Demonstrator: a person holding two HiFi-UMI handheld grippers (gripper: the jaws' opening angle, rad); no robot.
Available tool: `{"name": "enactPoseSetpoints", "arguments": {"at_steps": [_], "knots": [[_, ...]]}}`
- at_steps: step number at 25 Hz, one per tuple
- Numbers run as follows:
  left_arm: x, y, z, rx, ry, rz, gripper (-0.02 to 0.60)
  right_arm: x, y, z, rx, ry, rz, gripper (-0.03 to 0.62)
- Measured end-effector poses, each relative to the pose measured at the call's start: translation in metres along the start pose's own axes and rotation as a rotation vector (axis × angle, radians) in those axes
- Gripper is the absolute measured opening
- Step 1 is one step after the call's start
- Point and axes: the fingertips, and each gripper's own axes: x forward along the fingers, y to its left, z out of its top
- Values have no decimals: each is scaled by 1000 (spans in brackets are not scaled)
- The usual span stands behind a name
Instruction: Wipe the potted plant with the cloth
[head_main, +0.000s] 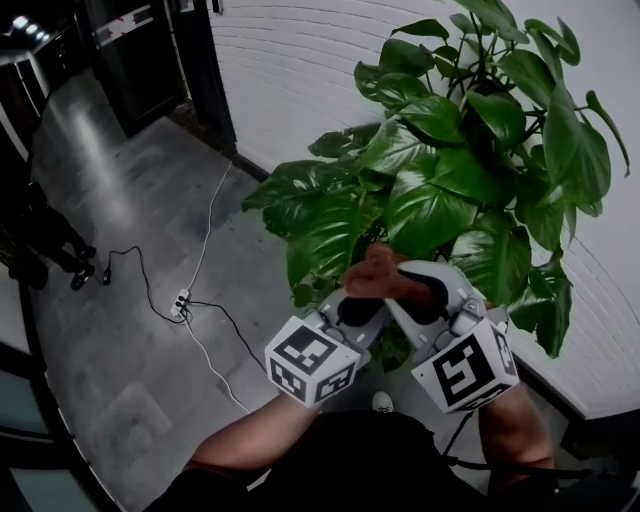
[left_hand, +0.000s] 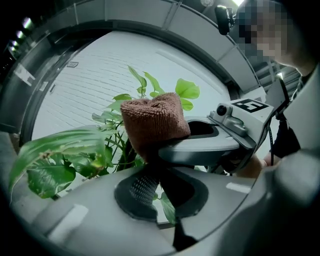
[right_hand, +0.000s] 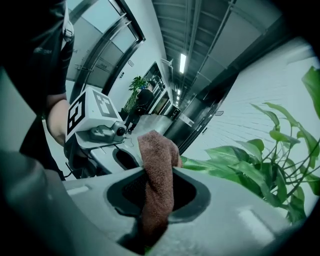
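Near the green potted plant (head_main: 440, 170) by the white brick wall (head_main: 300, 60), right tongs (right_hand: 157, 190) pinch the brown fuzzy cloth (right_hand: 156, 165); left tongs (left_hand: 152, 172) are closed. Open grey floor (head_main: 110, 200) lies left.

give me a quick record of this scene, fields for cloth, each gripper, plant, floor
cloth: brown terry cloth, bunched between the two gripper tips
left gripper: jaws closed, apparently pinching the cloth's lower end
right gripper: jaws shut on the cloth
plant: large-leaved green potted plant, just beyond the cloth, pot hidden
leaf contact: cannot tell
floor: white power strip with cables
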Motion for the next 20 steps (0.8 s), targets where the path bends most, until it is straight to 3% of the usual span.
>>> {"name": "enactPoseSetpoints", "arguments": {"at_steps": [5, 13, 16, 20], "knots": [[-27, 7, -3, -39, -28, 28, 28, 3, 1, 20, 23, -68, 6, 69], [-78, 39, -1, -71, -63, 146, 43, 23, 22, 77, -11, -173, 31, 69], [-93, 46, 7, -83, -81, 162, 54, 36, 15, 81, -54, -168, -57, 69], [-99, 48, 25, -138, -111, 124, 76, 51, -26, 69, -62, -100, -200, 69]]}}
